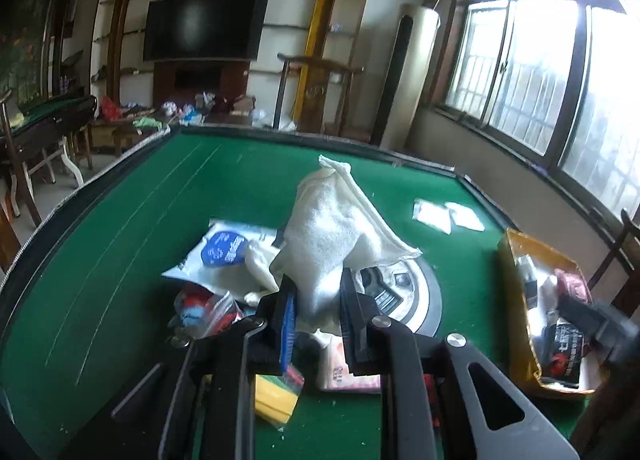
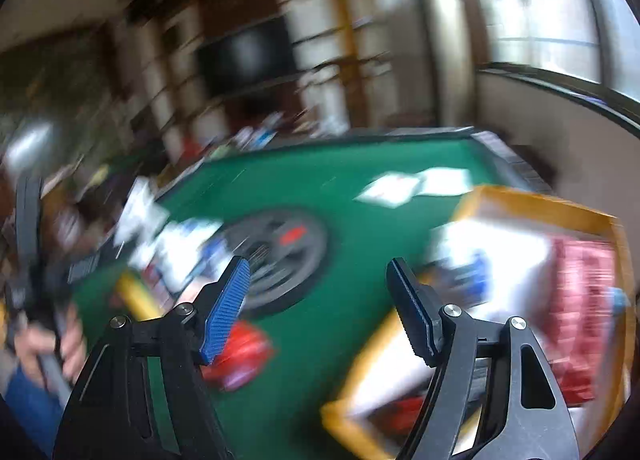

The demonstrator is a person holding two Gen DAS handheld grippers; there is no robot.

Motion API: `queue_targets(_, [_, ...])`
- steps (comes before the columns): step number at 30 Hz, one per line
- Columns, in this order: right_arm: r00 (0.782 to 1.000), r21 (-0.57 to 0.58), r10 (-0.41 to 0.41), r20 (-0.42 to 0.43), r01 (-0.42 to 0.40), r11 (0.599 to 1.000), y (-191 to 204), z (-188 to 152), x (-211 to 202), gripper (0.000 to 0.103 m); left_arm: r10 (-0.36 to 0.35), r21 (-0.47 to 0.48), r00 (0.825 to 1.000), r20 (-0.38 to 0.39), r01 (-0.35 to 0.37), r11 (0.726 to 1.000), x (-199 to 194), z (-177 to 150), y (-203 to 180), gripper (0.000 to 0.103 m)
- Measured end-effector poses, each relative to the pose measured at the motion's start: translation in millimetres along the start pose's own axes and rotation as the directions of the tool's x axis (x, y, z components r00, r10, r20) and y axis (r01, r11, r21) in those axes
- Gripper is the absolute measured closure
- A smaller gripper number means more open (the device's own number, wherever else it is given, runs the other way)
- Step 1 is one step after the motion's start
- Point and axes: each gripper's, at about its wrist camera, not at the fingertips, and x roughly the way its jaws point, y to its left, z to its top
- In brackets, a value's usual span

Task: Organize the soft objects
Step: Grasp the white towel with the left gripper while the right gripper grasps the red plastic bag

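Observation:
My left gripper (image 1: 318, 300) is shut on a white towel (image 1: 336, 228) and holds it up above the green table (image 1: 120, 228). Under it lies a pile: a white bag with a blue label (image 1: 224, 250), a red and clear packet (image 1: 200, 306), a yellow sponge (image 1: 274, 400) and a pink packet (image 1: 344, 374). A yellow box (image 1: 516, 300) with packets in it stands at the right; it also shows in the right wrist view (image 2: 536, 204). My right gripper (image 2: 320, 308) is open and empty above the table, left of the box. That view is blurred by motion.
A round black and white panel (image 1: 430, 300) is set in the table's middle, also in the right wrist view (image 2: 304, 256). Two white packets (image 1: 448, 216) lie at the far right. The table has a raised black rim (image 1: 360, 146). Chairs and another table stand at the left.

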Motion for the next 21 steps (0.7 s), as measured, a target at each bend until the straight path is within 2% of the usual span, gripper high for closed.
queue_targets(3, [0.989,-0.095,0.077,-0.128,-0.089,0.991,44.7,-17.5,26.9,0.031,-0.002,-0.01,1.0,-0.007,0.002,1.0,4.9,0.4,0.9,0.084])
queue_targets(7, [0.97,-0.23,-0.003,-0.241,-0.054,0.972,79.8,-42.5,54.7,0.031,-0.031,-0.03,0.999,-0.041,0.029,0.999,8.6,-0.6,2.8,0.084])
queue_targets(11, [0.953,-0.235,-0.054,-0.298,-0.018,0.972,76.1,-55.1,73.4,0.031,-0.033,-0.011,0.999,-0.035,0.032,0.999,4.3,-2.1,-2.4,0.084])
queue_targets(13, [0.945,-0.215,-0.047,-0.324,-0.025,0.976,73.3,-57.3,82.4,0.043,-0.034,0.001,0.999,-0.035,0.035,0.999,3.6,-2.7,-4.7,0.084])
queue_targets(14, [0.938,-0.194,-0.031,-0.344,-0.038,0.98,69.3,-59.9,84.4,0.059,-0.033,0.005,0.999,-0.035,0.033,0.999,3.4,-3.2,-5.6,0.084])
queue_targets(15, [0.932,-0.166,-0.006,-0.362,-0.059,0.984,65.7,-61.8,85.7,0.063,-0.034,0.006,0.999,-0.036,0.034,0.999,3.9,-3.5,-6.5,0.084])
queue_targets(17, [0.928,-0.146,0.02,-0.372,-0.08,0.986,64.0,-60.8,86.2,0.063,-0.039,0.01,0.998,-0.042,0.04,0.999,4.5,-3.0,-6.7,0.084])
queue_targets(21, [0.939,-0.176,0.023,-0.344,-0.089,0.98,73.2,-59.9,78.6,0.063,-0.037,0.014,0.998,-0.045,0.038,0.999,4.8,-4.2,-6.7,0.084])
